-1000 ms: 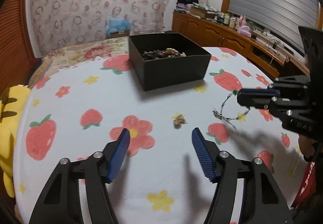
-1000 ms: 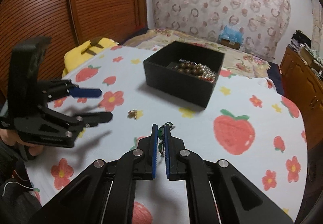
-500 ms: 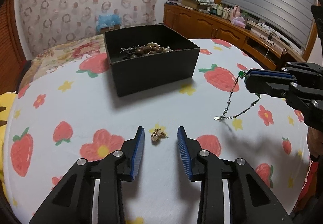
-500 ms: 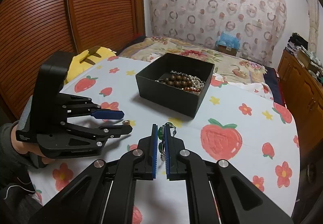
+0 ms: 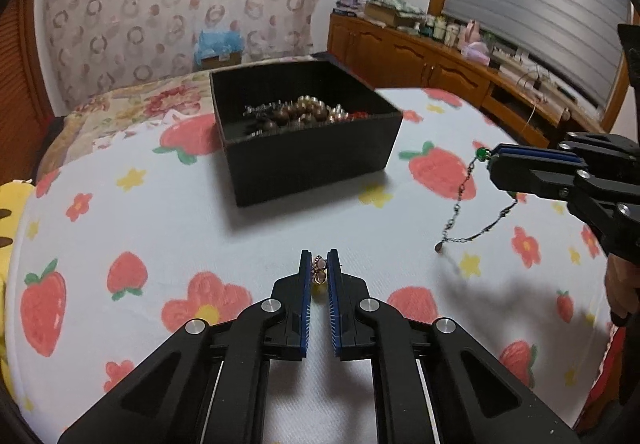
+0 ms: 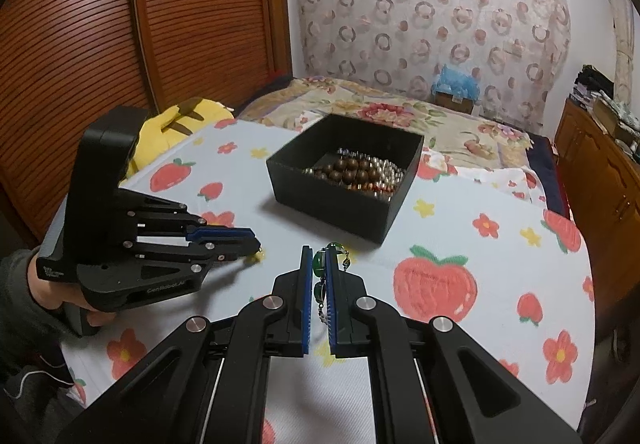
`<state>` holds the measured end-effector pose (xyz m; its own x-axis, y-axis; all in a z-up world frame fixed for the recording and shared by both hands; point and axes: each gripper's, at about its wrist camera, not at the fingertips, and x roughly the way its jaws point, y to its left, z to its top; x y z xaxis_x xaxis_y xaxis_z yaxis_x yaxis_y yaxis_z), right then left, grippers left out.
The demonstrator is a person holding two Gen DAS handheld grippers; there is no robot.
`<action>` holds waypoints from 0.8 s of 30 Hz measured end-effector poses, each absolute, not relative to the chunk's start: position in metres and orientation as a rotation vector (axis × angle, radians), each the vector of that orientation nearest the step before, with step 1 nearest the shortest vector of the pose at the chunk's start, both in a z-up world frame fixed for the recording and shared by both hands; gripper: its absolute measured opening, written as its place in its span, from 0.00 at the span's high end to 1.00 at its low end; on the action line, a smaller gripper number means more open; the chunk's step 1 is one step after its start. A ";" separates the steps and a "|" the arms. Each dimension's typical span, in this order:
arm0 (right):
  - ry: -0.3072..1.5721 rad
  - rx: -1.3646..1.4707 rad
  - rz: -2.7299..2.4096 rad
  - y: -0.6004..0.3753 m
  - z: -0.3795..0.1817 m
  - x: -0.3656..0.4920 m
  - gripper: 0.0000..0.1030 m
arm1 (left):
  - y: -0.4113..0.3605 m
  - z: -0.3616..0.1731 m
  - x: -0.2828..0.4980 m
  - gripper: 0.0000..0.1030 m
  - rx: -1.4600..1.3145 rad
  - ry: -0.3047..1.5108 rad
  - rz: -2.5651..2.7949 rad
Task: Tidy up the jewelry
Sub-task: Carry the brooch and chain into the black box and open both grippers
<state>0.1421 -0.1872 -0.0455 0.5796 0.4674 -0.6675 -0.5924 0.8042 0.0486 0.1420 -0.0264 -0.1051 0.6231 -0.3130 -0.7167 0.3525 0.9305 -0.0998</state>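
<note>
We have both grippers loaded. Our left gripper (image 5: 319,271) is pinched narrow on a small gold earring (image 5: 319,273), which sits right between its fingertips, low over the cloth (image 5: 160,220); whether it has left the cloth we cannot tell. Our right gripper (image 6: 318,272) is clamped on the green bead end of a chain (image 5: 460,204), and the rest of the chain hangs below its tips in a loose loop, clear of the cloth.

The box (image 5: 312,164) is what the next move turns on, in our judgement. From the left gripper it lies straight ahead, a little beyond the fingertips, with its near wall facing us. From the right gripper it lies ahead and slightly to the right (image 6: 344,204). The two look about equally near, the left perhaps the closer. Beads (image 6: 356,174) already fill the far side of the box. Either piece must be raised above the near rim before release, and the dangling chain needs more height than the earring.
</note>
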 end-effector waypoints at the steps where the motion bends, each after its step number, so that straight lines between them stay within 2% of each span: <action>1: 0.716 -0.187 0.627 -0.186 -0.043 0.144 0.93 | -0.026 -0.103 0.142 0.93 0.050 0.806 -0.384; 13: 0.633 -0.184 0.660 -0.180 -0.002 0.184 0.93 | -0.023 -0.065 0.155 0.93 0.037 0.729 -0.391; 24: 0.612 -0.181 0.674 -0.165 0.007 0.228 0.93 | -0.016 -0.051 0.180 0.93 0.028 0.699 -0.367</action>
<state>0.2283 -0.1651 0.0067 0.6145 0.5298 -0.5845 -0.6330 0.7734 0.0355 0.1800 -0.0164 -0.0510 0.7039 -0.3212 -0.6335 0.3396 0.9356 -0.0971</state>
